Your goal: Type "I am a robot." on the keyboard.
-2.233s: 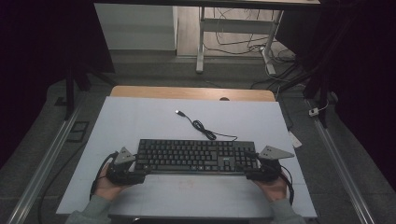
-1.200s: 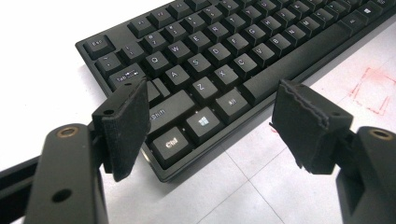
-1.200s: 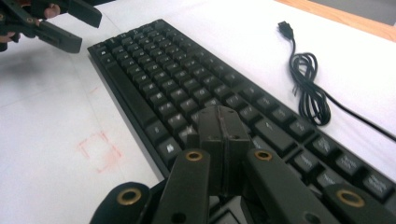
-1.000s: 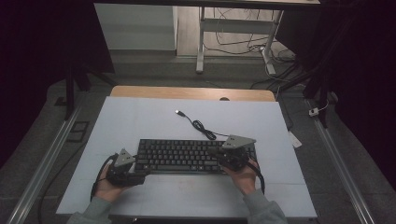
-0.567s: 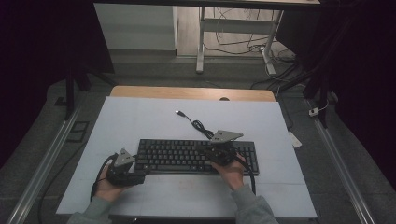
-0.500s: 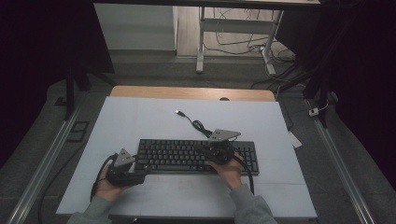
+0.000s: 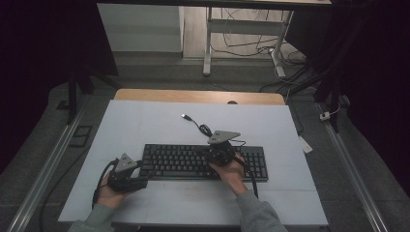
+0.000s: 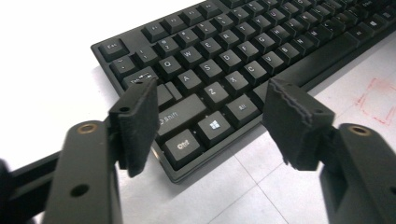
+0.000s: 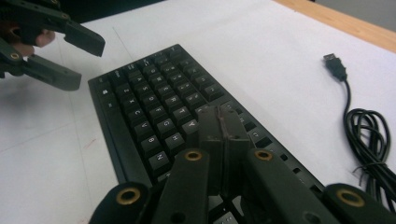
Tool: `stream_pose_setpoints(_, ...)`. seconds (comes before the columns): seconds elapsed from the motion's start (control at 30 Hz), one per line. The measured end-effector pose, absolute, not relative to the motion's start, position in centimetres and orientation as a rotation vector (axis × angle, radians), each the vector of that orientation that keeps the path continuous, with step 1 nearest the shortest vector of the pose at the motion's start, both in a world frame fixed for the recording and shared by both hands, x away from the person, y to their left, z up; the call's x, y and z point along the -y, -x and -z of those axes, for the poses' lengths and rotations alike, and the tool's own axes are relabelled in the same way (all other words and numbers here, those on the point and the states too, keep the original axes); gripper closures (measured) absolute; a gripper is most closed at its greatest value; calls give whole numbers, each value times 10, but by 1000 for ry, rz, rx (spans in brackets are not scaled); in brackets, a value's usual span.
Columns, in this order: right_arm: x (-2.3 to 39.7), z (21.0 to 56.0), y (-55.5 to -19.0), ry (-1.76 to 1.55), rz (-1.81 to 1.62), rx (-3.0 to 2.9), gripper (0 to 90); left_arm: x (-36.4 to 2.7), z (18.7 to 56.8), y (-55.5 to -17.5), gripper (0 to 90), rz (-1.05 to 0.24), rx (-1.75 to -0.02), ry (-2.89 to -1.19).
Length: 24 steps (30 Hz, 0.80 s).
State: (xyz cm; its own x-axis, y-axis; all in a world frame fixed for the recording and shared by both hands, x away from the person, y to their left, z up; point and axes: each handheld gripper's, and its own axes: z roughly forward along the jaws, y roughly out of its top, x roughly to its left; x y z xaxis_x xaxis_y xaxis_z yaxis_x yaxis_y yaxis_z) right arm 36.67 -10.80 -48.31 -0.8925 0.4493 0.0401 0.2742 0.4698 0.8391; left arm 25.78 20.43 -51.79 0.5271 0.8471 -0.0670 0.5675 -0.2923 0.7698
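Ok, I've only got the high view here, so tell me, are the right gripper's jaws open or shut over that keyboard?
Observer: Shut. In the right gripper view the right gripper has its two jaws pressed together, tips down over the keys of the keyboard.
Operator: And the left one?
Observer: The left gripper is open; its jaws have just been closing a little. They flank the keyboard's near left corner, and the pads touch nothing.
Operator: Which keys sit between them?
Observer: Shift, Ctrl, the Windows key and Alt.
Operator: Is the cable plugged in?
Observer: No, the USB plug lies loose on the white table.
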Motion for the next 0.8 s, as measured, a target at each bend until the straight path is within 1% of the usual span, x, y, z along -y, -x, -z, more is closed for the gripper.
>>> stream_pose_setpoints(0.1, 103, 487, -369, -622, -1370, -2549, 892, -205, 518, -258, 477, -462, -1149, -1990)
stream_pose_setpoints(0.13, 103, 487, -369, -622, -1370, -2549, 892, -206, 518, -258, 477, -460, -1147, -1989)
stream_pose_setpoints(0.17, 101, 490, -370, -624, -1357, -2562, 886, -206, 519, -259, 552, -462, -1148, -1988)
stream_pose_setpoints(0.37, 99, 495, -372, -629, -1335, -2581, 886, -207, 521, -261, 810, -467, -1155, -1986)
stream_pose_setpoints(0.43, 99, 496, -374, -631, -1329, -2582, 893, -207, 522, -262, 879, -475, -1162, -1988)
stream_pose_setpoints(0.63, 98, 499, -377, -638, -1310, -2581, 895, -206, 527, -269, 890, -469, -1179, -2001)
stream_pose_setpoints(0.8, 94, 503, -379, -635, -1287, -2590, 896, -204, 529, -271, 890, -490, -1187, -2013)
